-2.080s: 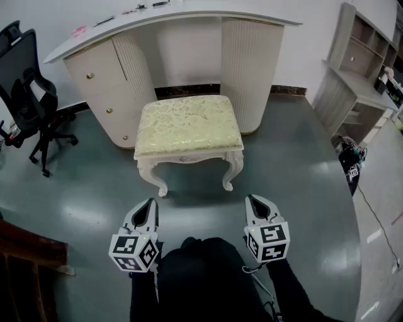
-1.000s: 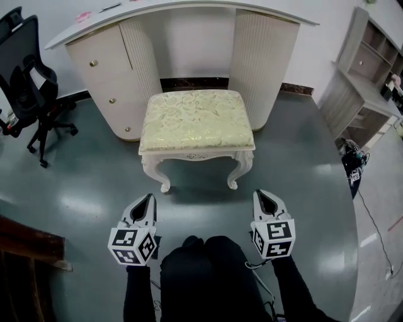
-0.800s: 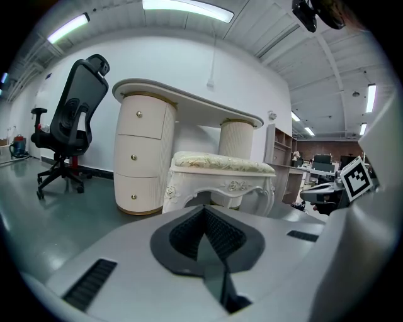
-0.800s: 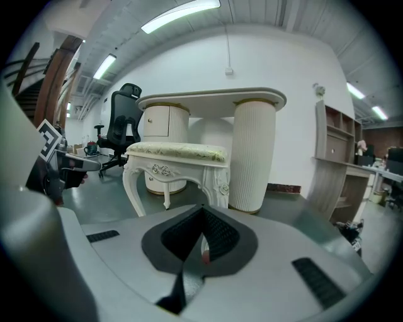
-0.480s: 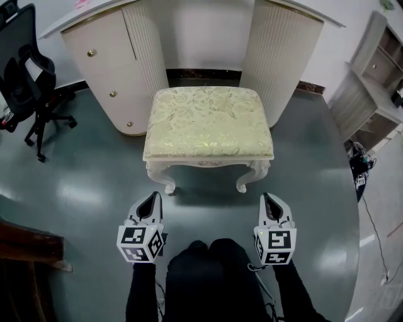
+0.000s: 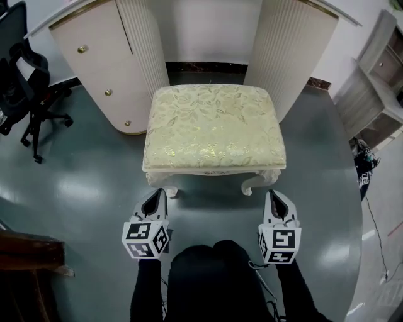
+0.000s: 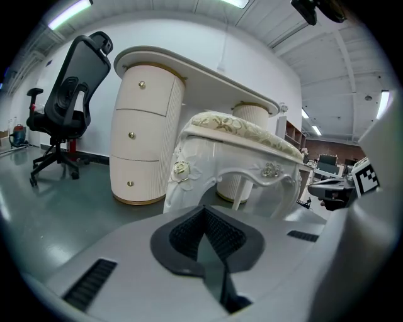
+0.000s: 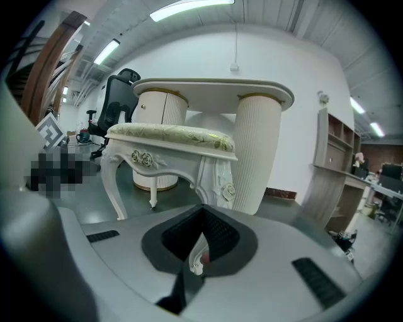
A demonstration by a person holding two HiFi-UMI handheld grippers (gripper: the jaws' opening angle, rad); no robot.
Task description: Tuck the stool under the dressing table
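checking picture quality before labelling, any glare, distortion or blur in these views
Head view: sharp, with soft glare patches on the glossy floor and a shadow under the stool. Left gripper view: strong fisheye, dark corners, the table top bows. Right gripper view: same fisheye, a ceiling light blown out, a mosaic patch at left.

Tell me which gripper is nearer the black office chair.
Left. The left gripper sits below-right of the office chair; the right gripper lies farther right, past the stool's other front corner.
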